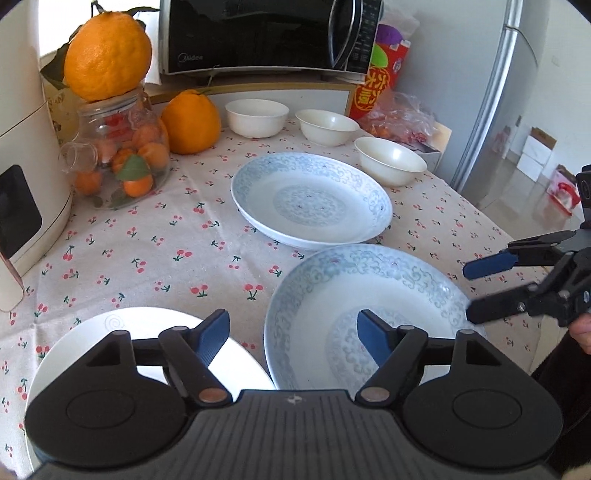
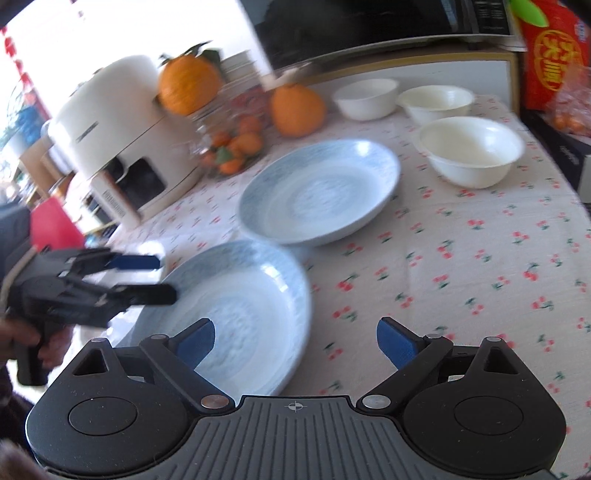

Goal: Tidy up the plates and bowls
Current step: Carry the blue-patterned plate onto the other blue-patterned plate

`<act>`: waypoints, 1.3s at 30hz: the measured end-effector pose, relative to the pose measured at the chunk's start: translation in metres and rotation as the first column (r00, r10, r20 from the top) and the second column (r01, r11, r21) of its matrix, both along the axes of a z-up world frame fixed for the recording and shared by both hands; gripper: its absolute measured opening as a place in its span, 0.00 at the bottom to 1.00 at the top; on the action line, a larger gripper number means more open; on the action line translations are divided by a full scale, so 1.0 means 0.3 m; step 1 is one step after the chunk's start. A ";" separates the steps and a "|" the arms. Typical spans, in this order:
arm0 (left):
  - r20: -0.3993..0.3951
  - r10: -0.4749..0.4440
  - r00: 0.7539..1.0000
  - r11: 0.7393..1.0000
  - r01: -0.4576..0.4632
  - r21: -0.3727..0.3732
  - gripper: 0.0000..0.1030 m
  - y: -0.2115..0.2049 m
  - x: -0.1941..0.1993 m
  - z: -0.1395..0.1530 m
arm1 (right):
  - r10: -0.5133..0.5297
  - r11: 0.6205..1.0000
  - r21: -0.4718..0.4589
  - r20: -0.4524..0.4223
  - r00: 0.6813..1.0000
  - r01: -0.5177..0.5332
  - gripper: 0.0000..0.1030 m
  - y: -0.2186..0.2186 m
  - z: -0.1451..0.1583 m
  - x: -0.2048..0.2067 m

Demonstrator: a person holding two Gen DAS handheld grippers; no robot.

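Note:
Two blue-patterned plates lie on the cherry-print tablecloth, the near one point(image 1: 332, 288) point(image 2: 240, 288) just in front of the far one point(image 1: 310, 199) point(image 2: 321, 192). A plain white plate point(image 1: 147, 325) sits at the near left. Behind them stand three white bowls point(image 1: 256, 116) point(image 1: 327, 125) point(image 1: 389, 158), which the right wrist view also shows point(image 2: 365, 98) point(image 2: 436, 101) point(image 2: 472, 147). My left gripper point(image 1: 291, 325) point(image 2: 159, 277) is open astride the near blue plate's left rim, with no pad touching it. My right gripper point(image 2: 295, 332) point(image 1: 469, 291) is open around the same plate's right rim, also without contact.
A glass jar of small oranges point(image 1: 125, 147) topped by a large orange point(image 1: 107, 51), a second large orange point(image 1: 190, 122) and a white appliance point(image 1: 22, 166) crowd the left. A microwave point(image 1: 258, 33) and a red bag point(image 1: 384, 81) stand at the back. The table's edge runs along the right.

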State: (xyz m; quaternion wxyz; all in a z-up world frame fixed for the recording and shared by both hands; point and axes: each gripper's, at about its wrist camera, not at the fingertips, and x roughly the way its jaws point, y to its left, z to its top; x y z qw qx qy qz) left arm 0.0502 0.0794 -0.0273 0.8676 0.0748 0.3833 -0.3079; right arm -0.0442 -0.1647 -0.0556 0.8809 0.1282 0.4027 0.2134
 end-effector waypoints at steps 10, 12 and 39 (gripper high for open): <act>-0.045 -0.040 0.998 0.998 0.042 0.038 0.46 -0.028 0.029 -0.031 | 0.108 0.993 0.054 -0.085 0.990 -0.104 0.89 0.061 -0.020 -0.033; -0.060 -0.046 0.997 0.998 0.049 0.047 0.43 -0.035 0.033 -0.039 | 0.113 0.991 0.090 -0.133 0.985 -0.101 0.82 0.059 -0.032 -0.029; -0.016 0.064 0.998 0.997 -0.065 -0.043 0.22 0.014 0.058 0.016 | 0.026 0.989 0.146 -0.150 0.988 -0.004 0.26 -0.012 0.027 -0.017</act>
